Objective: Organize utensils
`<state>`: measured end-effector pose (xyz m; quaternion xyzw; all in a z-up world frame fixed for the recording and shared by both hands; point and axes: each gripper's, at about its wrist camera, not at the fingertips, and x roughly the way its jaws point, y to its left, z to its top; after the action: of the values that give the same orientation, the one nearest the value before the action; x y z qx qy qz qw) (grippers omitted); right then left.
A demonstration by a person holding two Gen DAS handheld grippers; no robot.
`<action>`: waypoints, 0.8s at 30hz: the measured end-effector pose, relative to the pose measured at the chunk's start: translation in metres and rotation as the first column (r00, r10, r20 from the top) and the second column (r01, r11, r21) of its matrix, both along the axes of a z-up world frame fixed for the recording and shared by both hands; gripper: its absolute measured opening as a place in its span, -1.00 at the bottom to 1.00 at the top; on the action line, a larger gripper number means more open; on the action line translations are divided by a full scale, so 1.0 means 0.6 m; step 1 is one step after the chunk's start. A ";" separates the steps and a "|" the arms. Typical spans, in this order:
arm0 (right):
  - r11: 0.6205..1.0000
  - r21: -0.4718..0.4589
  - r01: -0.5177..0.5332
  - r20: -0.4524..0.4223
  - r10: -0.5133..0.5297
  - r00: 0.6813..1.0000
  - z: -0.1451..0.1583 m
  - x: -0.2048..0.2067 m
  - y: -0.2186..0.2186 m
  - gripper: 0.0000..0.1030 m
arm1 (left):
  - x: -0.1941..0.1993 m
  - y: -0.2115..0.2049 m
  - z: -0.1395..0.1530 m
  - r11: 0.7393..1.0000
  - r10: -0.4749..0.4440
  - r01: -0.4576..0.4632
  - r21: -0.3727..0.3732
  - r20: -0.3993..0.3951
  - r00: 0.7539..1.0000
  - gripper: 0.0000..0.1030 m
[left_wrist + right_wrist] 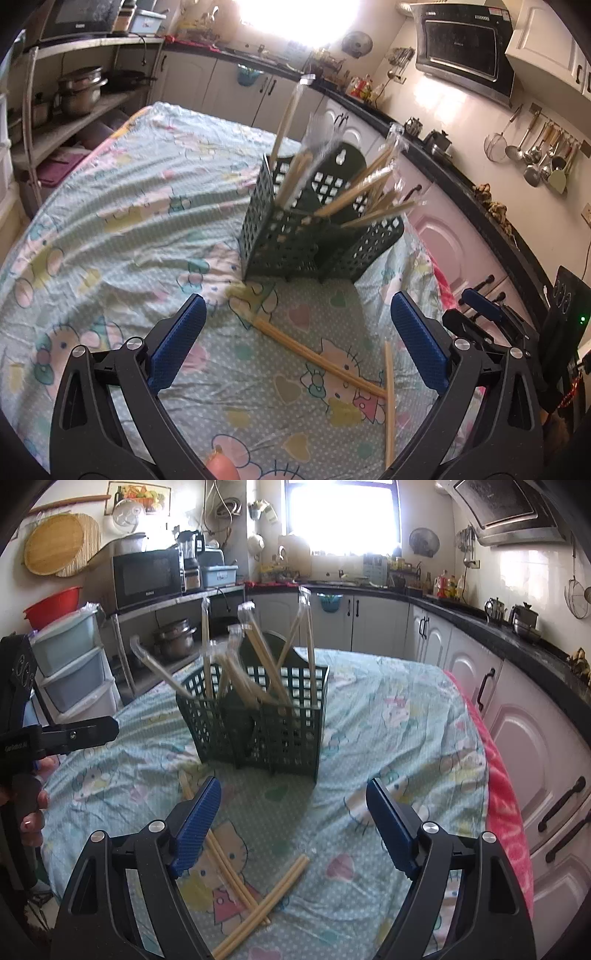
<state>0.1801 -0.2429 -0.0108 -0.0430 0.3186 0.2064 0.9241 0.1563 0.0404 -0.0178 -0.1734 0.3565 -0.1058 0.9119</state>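
Observation:
A dark green lattice utensil basket (280, 240) (295, 723) stands upright on the patterned tablecloth, with several wrapped bamboo chopsticks (369, 192) (236, 672) leaning out of it. Loose chopsticks lie crossed on the cloth in front of it: one pair (321, 360) (229, 867) runs diagonally, another (389, 402) (269, 897) lies across its near end. My left gripper (298, 317) hovers open above the loose chopsticks with nothing between its blue pads. My right gripper (293, 801) is open too, over the cloth just short of the basket. The right gripper also shows at the right edge of the left wrist view (480, 299).
The cloth-covered table (110, 221) (406, 720) is ringed by kitchen counters and white cabinets (517, 716). A shelf with pots (81, 88) stands at left, ladles hang on the wall (543, 155). A hand on the left gripper's handle (29, 812) shows at left in the right wrist view.

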 end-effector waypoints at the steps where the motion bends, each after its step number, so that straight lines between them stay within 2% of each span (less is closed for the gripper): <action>1: 1.000 -0.003 0.000 -0.007 0.000 1.000 -0.005 -0.001 -0.001 0.52 | 0.001 -0.003 -0.006 1.000 -0.003 0.003 -0.001 -0.010 1.000 0.79; 16: 0.999 -0.036 0.020 -0.133 -0.024 0.991 -0.076 0.011 -0.013 0.50 | 0.036 -0.019 -0.094 0.999 -0.026 0.020 -0.042 -0.146 0.989 0.79; 24: 1.000 -0.028 0.008 -0.236 -0.015 0.972 -0.115 0.030 -0.008 0.30 | 0.063 -0.022 -0.130 0.995 -0.043 0.023 -0.099 -0.210 0.977 0.79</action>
<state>0.1979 -0.2474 -0.0798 -0.0289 0.4294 0.2004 0.8801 0.1939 0.0271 -0.0961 -0.2214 0.4488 -0.1188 0.8576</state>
